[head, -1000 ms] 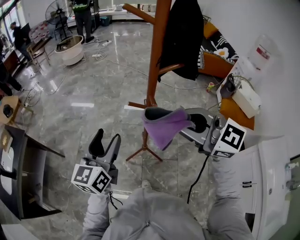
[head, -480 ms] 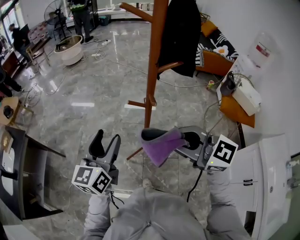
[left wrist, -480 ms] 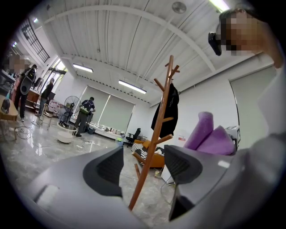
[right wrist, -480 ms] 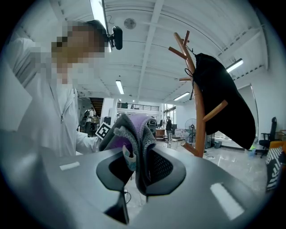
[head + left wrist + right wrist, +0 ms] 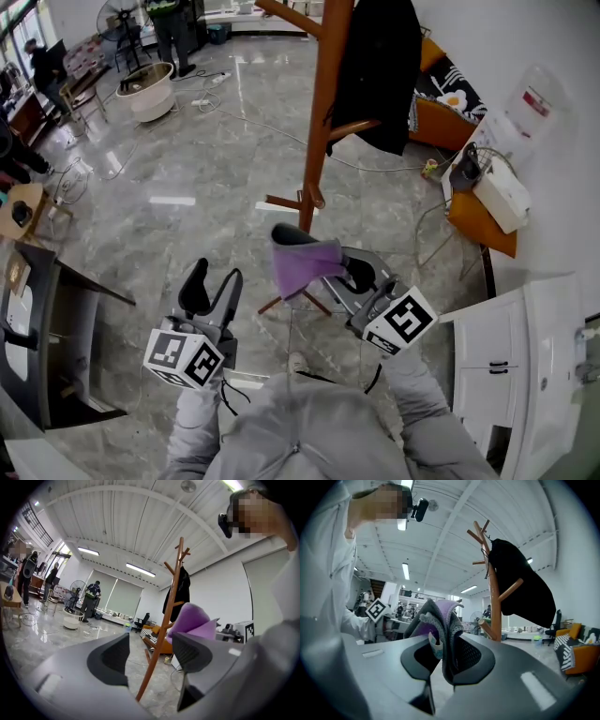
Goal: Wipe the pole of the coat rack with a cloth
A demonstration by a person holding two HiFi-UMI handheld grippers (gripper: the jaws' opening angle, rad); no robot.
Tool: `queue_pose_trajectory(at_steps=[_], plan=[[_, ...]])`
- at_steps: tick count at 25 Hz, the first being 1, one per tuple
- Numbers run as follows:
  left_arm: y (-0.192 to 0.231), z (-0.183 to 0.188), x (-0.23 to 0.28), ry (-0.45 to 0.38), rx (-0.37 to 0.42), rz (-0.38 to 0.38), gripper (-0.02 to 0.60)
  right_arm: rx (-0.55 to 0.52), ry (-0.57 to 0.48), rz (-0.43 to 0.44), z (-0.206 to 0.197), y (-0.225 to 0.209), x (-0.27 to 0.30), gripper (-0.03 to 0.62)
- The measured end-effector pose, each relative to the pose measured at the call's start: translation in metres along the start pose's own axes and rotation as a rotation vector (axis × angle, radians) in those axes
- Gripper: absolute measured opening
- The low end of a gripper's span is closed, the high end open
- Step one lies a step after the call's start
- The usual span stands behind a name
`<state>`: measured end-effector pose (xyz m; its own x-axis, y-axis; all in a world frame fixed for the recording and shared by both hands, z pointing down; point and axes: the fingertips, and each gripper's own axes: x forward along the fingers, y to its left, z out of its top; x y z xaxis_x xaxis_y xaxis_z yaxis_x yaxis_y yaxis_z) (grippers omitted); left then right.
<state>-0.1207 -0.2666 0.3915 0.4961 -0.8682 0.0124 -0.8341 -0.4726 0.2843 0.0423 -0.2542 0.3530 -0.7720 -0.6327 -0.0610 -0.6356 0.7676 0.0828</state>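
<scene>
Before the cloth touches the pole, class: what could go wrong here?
1. The right gripper pinches only a fold of the purple cloth; rubbing might drag it free.
2. The black coat hangs beside the pole; wiping upward could snag or dislodge it.
3. The left gripper is open, clear of the pole, so a firm push may tip it.

My cloth [image 5: 302,267] is purple, with a grey reverse. My right gripper [image 5: 319,255] and left gripper [image 5: 214,277] are both grey with black pads, and each has a white cube with black square markers. The pole [image 5: 322,112] of the coat rack is orange-brown wood, and the coat [image 5: 380,70] is black. The floor [image 5: 187,159] is grey marble with pale veins. Far right is an orange sofa [image 5: 441,124] with a black-and-white cushion [image 5: 448,89]. The cabinet [image 5: 525,356] near right is white.
</scene>
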Motion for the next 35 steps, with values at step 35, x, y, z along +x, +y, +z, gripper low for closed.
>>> queue_pose_trajectory(at_steps=[35], plan=[[0.037,-0.012,-0.016,0.067,0.011,0.101,0.310,0.072,0.073,-0.462,-0.099,-0.084,0.108,0.055]])
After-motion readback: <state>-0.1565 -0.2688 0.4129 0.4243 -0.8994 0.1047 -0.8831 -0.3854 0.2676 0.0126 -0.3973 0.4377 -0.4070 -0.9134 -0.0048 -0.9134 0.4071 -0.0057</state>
